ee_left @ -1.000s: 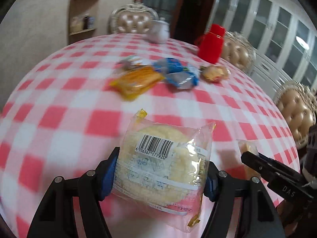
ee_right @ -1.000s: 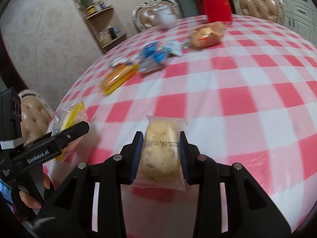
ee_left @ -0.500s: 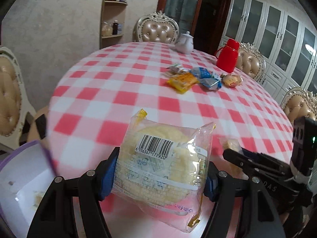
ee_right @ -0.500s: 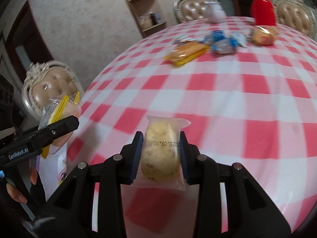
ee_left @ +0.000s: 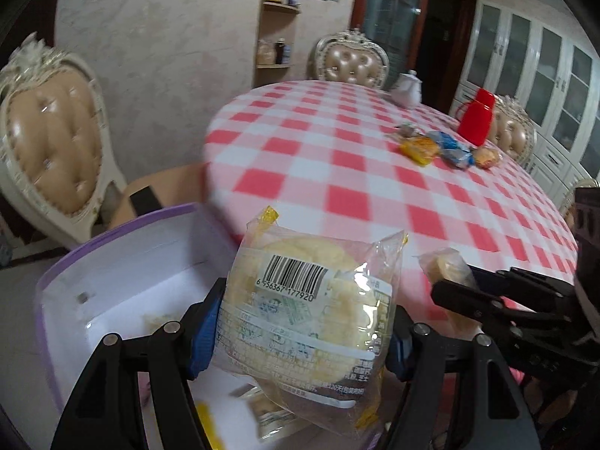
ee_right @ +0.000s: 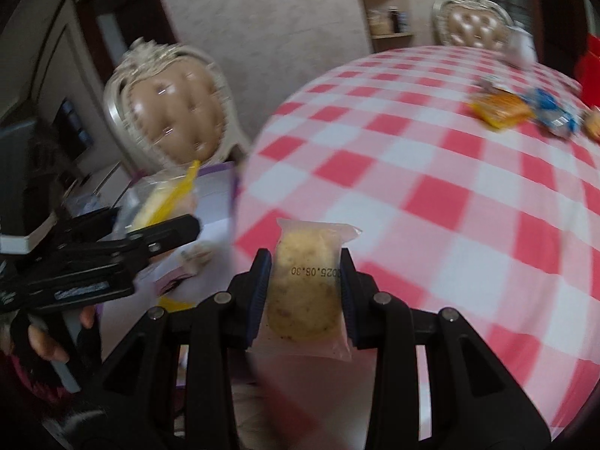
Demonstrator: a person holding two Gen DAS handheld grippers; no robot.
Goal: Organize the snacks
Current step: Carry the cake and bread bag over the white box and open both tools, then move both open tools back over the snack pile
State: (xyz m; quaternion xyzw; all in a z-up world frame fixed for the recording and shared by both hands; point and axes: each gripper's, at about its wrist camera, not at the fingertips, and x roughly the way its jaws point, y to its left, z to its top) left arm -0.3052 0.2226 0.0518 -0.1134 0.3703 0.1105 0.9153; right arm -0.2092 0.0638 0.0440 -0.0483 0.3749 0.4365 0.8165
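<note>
left wrist view: the left gripper [ee_left: 300, 333] is clamped on a wrapped round cake [ee_left: 303, 322], its blue pads pressing the clear packet from both sides, barcode facing the camera. the packet hangs above a white bin with a purple rim [ee_left: 112, 236] that stands just beside the table edge; a few wrapped snacks lie inside it, blurred. to the right, the right gripper [ee_left: 450, 285] comes in side-on, pinching a small wrapped pastry [ee_left: 444, 268].

right wrist view: the right gripper [ee_right: 305, 292] is closed on that small wrapped pastry [ee_right: 305, 285], held upright between the pads, with a printed date on the wrapper. it hangs over the near edge of the round table with a red-and-white checked cloth [ee_right: 431, 195]. the left gripper [ee_right: 165, 230] shows at the left with its cake above the bin.

far across the table lie an orange packet [ee_left: 420, 149], a blue packet [ee_left: 452, 150] and a bun in clear wrap [ee_left: 486, 157], close together, with a red jug [ee_left: 476, 122] and a white teapot [ee_left: 407, 90] behind them. padded chairs [ee_left: 52, 138] stand around the table.
</note>
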